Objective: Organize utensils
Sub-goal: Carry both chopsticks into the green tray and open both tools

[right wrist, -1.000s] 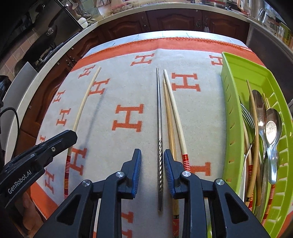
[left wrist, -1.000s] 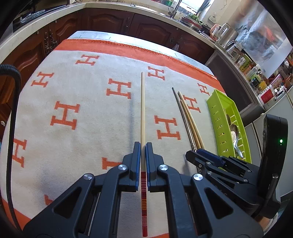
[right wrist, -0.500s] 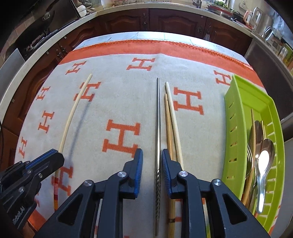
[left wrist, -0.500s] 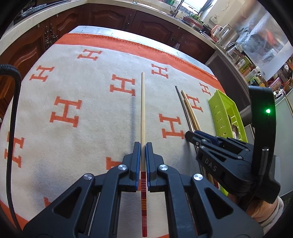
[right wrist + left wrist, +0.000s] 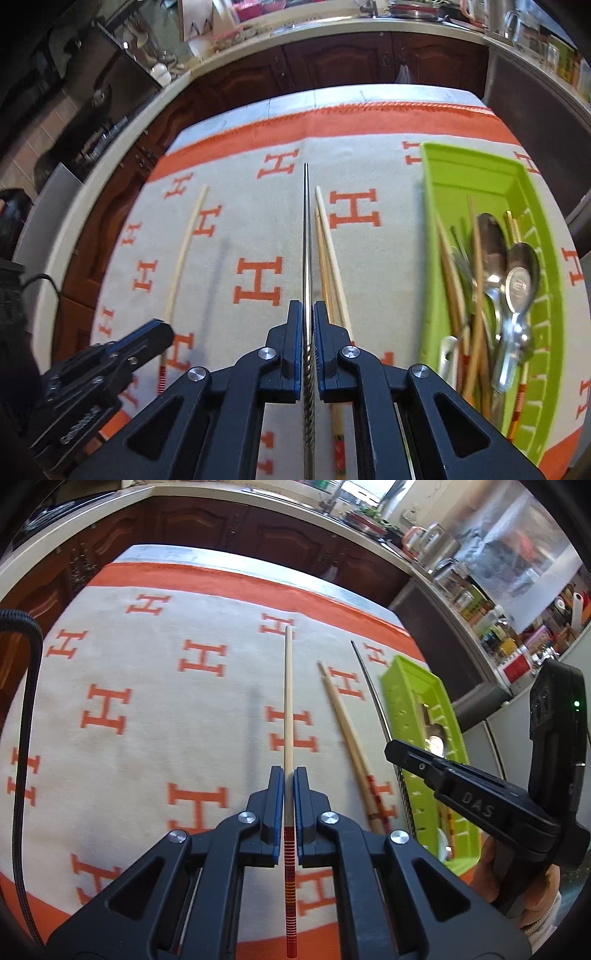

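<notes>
Steel chopstick (image 5: 306,258): pinched between the blue pads of the right gripper (image 5: 306,347) at its twisted handle end, tip pointing away over the cloth; the jaws have just been closing onto it
Pale chopstick (image 5: 288,716): clamped in the left gripper (image 5: 289,805) just ahead of its red-banded end, shaft running straight away from the camera
Bamboo pair (image 5: 327,266): two chopsticks side by side on the cloth, just right of the steel one, red-marked ends toward the camera
Tray (image 5: 430,236): green slotted plastic, on the right part of the cloth; holds spoons (image 5: 517,284), a fork and more chopsticks in a loose heap
Cloth (image 5: 258,221): cream with orange H letters and an orange border, covering the table
Person: a hand (image 5: 524,893) with a pale cuff grips the right tool's handle
Surroundings: dark wood cabinets under a light counter behind the table
</notes>
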A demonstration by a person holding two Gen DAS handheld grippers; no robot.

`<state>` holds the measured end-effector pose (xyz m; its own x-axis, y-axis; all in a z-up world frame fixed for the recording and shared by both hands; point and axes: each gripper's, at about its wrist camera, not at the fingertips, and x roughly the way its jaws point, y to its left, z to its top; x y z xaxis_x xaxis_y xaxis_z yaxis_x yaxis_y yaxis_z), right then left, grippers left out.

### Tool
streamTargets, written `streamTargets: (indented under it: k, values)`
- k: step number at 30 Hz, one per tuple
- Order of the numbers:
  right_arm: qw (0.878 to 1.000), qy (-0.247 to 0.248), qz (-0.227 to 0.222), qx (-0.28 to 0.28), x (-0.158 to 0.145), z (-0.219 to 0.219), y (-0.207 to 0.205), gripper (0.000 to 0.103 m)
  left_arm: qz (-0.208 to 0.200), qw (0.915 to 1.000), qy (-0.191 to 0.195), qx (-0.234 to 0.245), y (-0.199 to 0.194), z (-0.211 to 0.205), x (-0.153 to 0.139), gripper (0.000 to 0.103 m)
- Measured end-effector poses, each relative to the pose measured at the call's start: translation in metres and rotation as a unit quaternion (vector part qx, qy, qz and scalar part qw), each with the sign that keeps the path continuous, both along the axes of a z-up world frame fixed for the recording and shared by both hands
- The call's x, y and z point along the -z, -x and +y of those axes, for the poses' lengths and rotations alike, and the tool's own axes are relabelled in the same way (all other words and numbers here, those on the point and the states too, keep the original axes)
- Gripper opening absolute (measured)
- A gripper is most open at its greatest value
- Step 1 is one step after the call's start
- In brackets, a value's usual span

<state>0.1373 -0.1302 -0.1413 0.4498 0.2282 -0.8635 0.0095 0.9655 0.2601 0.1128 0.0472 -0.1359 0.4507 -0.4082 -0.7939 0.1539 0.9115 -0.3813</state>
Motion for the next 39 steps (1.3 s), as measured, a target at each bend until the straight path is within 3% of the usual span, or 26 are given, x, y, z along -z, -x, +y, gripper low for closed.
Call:
streamTargets:
  k: [9,13,20,27,29,33,39]
  values:
    - [0.996,-0.032,-0.052,0.061,-0.043,-0.085,0.059,0.005,0.002,0.9959,0.031,0.085,0.004,-0.091,-0.036,0.003]
    - [0.993,-0.041,-0.055,0.095,-0.039,-0.125,0.074,0.005,0.005,0.9937,0.022,0.110,0.003,-0.140,-0.040,0.003]
    - [0.992,-0.052,-0.039,0.111,-0.013,-0.165,0.082,0.005,0.029,0.9921,-0.004,0.122,-0.005,-0.192,-0.018,0.003]
    - [0.994,-0.041,-0.032,0.101,0.006,-0.168,0.072,0.008,0.028,0.9911,-0.054,0.119,-0.006,-0.204,-0.004,0.005]
    - [0.994,-0.039,-0.033,0.095,0.010,-0.167,0.070,0.011,0.024,0.9907,-0.062,0.118,-0.003,-0.201,-0.006,0.011]
    - [0.995,-0.043,-0.039,0.085,0.014,-0.161,0.069,0.027,0.012,0.9922,-0.070,0.102,0.005,-0.182,-0.012,0.040]
    - [0.996,-0.035,-0.046,0.068,0.014,-0.146,0.070,0.033,-0.003,0.9941,-0.072,0.080,0.012,-0.158,-0.020,0.043]
